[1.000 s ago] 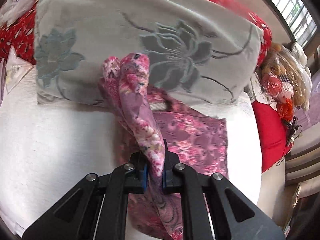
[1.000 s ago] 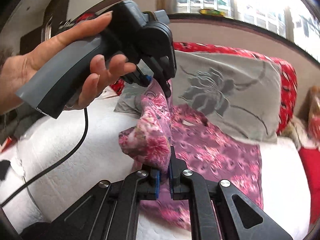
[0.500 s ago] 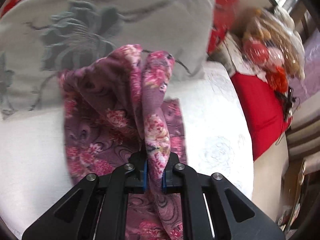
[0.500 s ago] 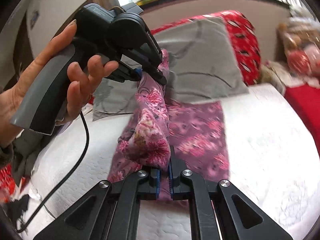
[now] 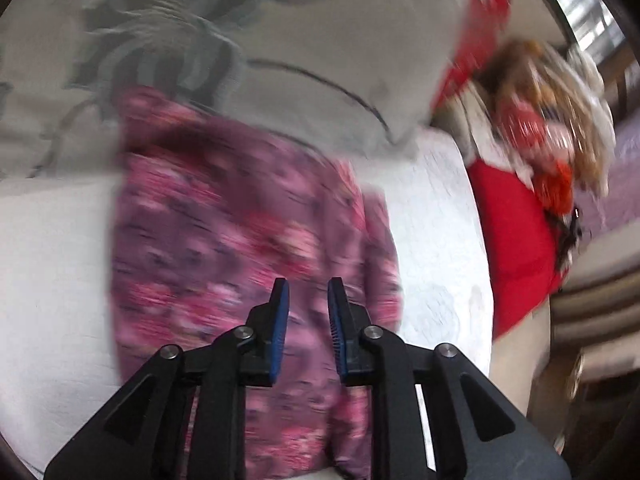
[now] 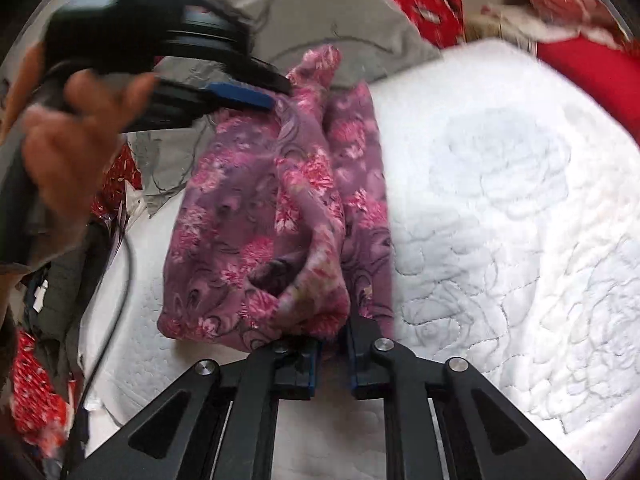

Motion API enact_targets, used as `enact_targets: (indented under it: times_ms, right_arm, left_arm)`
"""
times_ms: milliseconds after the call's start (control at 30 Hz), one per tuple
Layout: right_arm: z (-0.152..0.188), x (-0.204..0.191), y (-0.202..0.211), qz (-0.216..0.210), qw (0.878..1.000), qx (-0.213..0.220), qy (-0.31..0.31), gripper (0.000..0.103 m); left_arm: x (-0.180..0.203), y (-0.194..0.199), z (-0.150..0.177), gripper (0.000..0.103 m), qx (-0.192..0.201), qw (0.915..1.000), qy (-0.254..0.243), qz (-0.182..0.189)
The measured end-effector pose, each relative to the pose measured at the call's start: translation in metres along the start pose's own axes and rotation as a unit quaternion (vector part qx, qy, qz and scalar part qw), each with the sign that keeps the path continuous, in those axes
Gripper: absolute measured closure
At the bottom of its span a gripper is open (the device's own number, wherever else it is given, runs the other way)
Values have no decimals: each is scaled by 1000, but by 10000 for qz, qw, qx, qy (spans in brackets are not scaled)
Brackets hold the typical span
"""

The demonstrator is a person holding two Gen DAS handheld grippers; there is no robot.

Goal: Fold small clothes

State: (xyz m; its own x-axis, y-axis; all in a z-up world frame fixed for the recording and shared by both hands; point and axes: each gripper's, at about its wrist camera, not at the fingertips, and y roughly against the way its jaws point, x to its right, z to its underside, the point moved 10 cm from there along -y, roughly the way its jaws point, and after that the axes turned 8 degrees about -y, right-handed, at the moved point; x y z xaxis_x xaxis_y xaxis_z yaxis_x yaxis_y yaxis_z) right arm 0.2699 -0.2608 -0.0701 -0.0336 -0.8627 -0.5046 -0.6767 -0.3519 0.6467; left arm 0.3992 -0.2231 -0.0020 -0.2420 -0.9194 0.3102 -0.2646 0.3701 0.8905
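Our left gripper [image 5: 304, 312] is spread, releasing the floral garment [image 6: 272, 208] (fold laid); right gripper [image 6: 332, 354] looks parted too.

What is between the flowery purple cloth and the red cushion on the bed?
In the left wrist view, only bare white quilted mattress lies between the purple cloth and the red cushion. Nothing else sits there.

No legible text, label, brand or number on the floral garment [image 6: 276, 216], quilted mattress [image 6: 500, 208] or grey pillow [image 5: 304, 40]; left-wrist view possibly too blurred to resolve any.
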Motion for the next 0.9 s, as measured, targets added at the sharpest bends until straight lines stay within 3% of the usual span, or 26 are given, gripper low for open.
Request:
enact_targets:
  times_ms: [100,133,233,300,367,400,500,633,700,733,833,867,900]
  right_arm:
    - [-5,1,9,-95,9997,-233,20,82]
    - [-10,3,16,-124,9997,-210,19,76]
    - [-48,11,49,-386,9986,305,-205,58]
    - [-92,17,64,-423,9947,828,-431,55]
    - [-126,14,61,-519,9913,1058,-590,55]
    - [-145,8,52,-651,9901,1049,-670,55]
    - [-176,-15,-8,-785,9939,402,-666,55]
    - [-180,-14,-71,-202,9975,-55,-671,55]
    - [-172,-17,-89,-212,9975,-356,-566,67]
    - [-172,-21,-87,-189,9985,-341,-388,96]
    - [-190,-32,-53,-436,9982,420,-39,99]
    - [-196,-27,-44,-404,9972,614,-116,99]
    - [-201,-15,-42,-229,9970,709,-229,99]
  left_arm:
    - [-39,15,3,85,98,9996,156,-193]
    - [-54,19,7,85,116,9993,174,-313]
    - [-91,19,24,85,81,9980,277,-561]
    - [-107,12,40,85,-59,9977,465,-496]
    - [-112,8,50,85,-89,9978,511,-421]
    - [-113,9,53,83,-63,9980,475,-410]
    - [-112,14,58,83,17,9987,347,-379]
    - [-109,19,60,83,62,9992,117,-385]
    - [-113,23,58,83,127,9989,23,-448]
    - [-116,24,58,82,179,9985,7,-513]
    - [-124,18,63,72,236,9981,59,-570]
    - [-126,13,64,64,234,9979,72,-598]
    - [-127,8,67,62,205,9976,97,-653]
